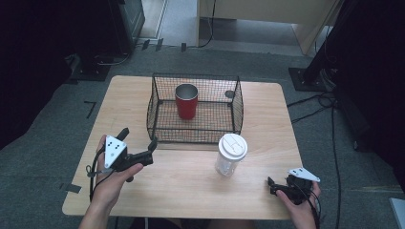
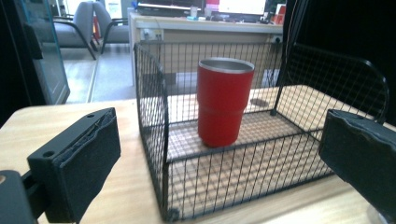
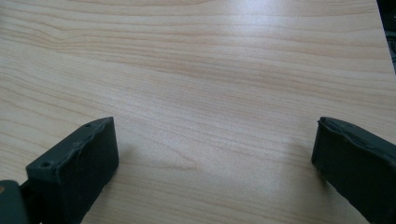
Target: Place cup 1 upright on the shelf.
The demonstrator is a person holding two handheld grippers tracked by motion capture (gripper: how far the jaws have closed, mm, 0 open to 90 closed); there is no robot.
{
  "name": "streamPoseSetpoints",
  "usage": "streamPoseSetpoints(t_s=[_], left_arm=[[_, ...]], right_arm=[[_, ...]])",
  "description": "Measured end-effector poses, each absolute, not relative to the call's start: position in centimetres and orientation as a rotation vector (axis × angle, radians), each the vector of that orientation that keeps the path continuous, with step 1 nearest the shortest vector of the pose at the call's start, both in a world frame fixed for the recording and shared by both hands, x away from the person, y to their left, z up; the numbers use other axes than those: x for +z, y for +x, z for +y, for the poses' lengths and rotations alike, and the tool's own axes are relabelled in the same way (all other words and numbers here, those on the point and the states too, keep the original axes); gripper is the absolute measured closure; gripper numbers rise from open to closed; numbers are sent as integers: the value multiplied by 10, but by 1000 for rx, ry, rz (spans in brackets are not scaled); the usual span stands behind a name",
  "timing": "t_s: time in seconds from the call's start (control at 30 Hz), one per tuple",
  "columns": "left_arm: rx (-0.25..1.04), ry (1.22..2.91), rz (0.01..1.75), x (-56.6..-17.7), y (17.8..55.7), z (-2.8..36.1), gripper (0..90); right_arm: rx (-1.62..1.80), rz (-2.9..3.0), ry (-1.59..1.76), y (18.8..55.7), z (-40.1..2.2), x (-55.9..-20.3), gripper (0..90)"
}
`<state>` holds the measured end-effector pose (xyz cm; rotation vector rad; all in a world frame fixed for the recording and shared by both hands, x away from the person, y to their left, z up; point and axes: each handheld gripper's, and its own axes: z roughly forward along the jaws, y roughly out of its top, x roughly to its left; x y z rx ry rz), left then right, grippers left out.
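Observation:
A black wire basket (image 1: 237,110) stands at the table's back middle, and a red metal tumbler (image 1: 186,101) sits upright inside it. In front of the basket's right corner is a clear plastic cup with a white lid (image 1: 231,153). My left gripper (image 1: 139,138) hovers open just off the basket's front left corner and holds nothing. In the left gripper view its jaws stand wide apart, framing the basket (image 2: 159,140) and the tumbler (image 2: 223,100). My right gripper (image 1: 272,187) is low at the table's front right, open and empty, with bare wood (image 3: 210,93) between its jaws.
The light wooden table (image 1: 191,181) has bare room along its front and left. A small dark disc (image 1: 229,94) lies in the basket's back right corner. Cables (image 1: 315,102) run over the grey floor on the right. Dark stands and equipment ring the table.

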<state>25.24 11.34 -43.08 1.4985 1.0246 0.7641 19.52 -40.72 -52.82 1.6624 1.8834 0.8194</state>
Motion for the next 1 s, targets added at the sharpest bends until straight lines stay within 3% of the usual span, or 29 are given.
streamPoseSetpoints(t_s=[0.37, 1.0], left_arm=[[817, 1470, 1120, -473, 237, 146, 0], [771, 1583, 1311, -513, 233, 197, 7]], right_arm=[[817, 1879, 1666, 195, -407, -528, 5], [817, 1877, 1667, 195, -406, -528, 4]])
